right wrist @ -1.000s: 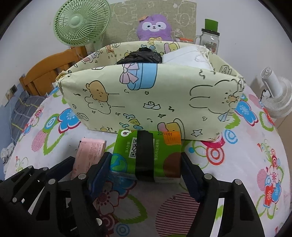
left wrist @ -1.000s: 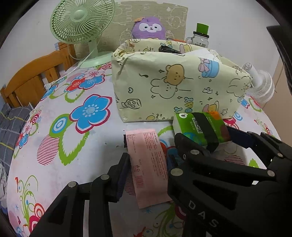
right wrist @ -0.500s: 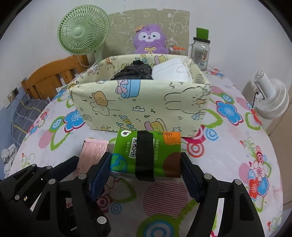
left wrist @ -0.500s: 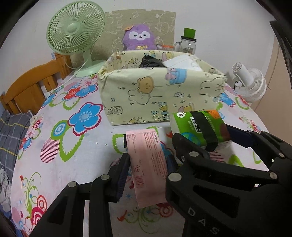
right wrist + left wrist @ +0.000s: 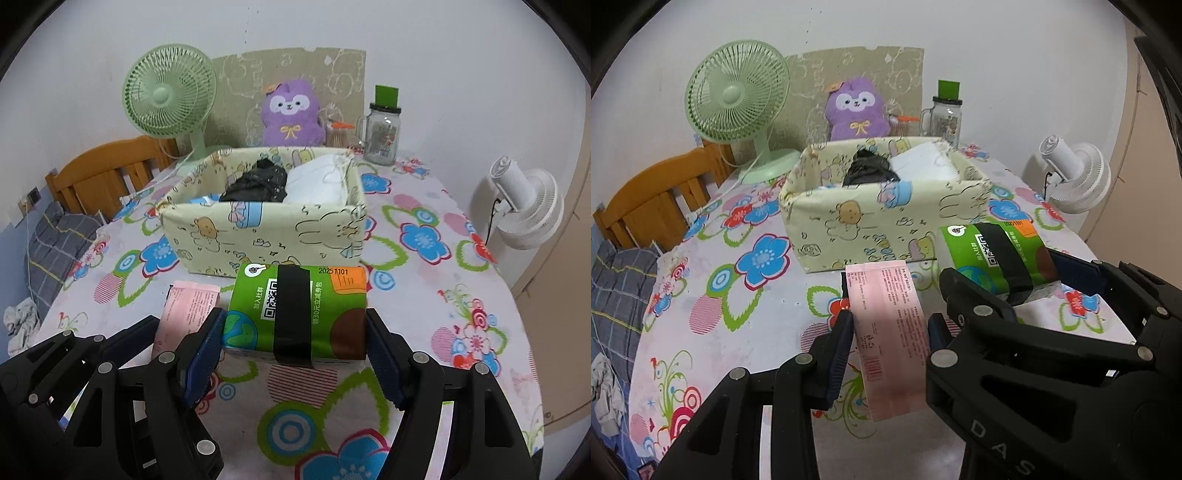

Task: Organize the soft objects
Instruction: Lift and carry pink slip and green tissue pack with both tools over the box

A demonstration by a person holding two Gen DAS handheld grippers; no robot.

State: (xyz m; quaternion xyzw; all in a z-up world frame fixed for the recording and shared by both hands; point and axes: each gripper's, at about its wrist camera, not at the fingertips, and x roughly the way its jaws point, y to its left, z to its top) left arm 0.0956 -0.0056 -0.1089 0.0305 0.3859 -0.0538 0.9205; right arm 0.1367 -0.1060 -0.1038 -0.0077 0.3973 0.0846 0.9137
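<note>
So the left wrist view gets both loads in one shot, but only the right wrist view looks down into the fabric box point(image 5: 258, 229), where a black bundle point(image 5: 256, 184) sits beside a white one point(image 5: 317, 182).

The left tongs point(image 5: 888, 332) are clamped on a flat pink packet point(image 5: 890, 332), pads pressed on both long edges. The right tongs point(image 5: 295, 332) stand much wider, gripping a green tissue pack point(image 5: 295, 314) with a black tape band around it. Both packs look lifted clear of the counter point(image 5: 424, 295).

The box sits just ahead of both tongs, its near wall facing them, top open. Plenty of bare flowery cloth to either side. Past the box: a purple plush point(image 5: 291, 114), a green fan point(image 5: 168, 92) and a glass jar point(image 5: 382, 140) along the wall. A white fan point(image 5: 524, 210) stands off the counter's right edge, a wooden chair point(image 5: 107, 170) off the left.
</note>
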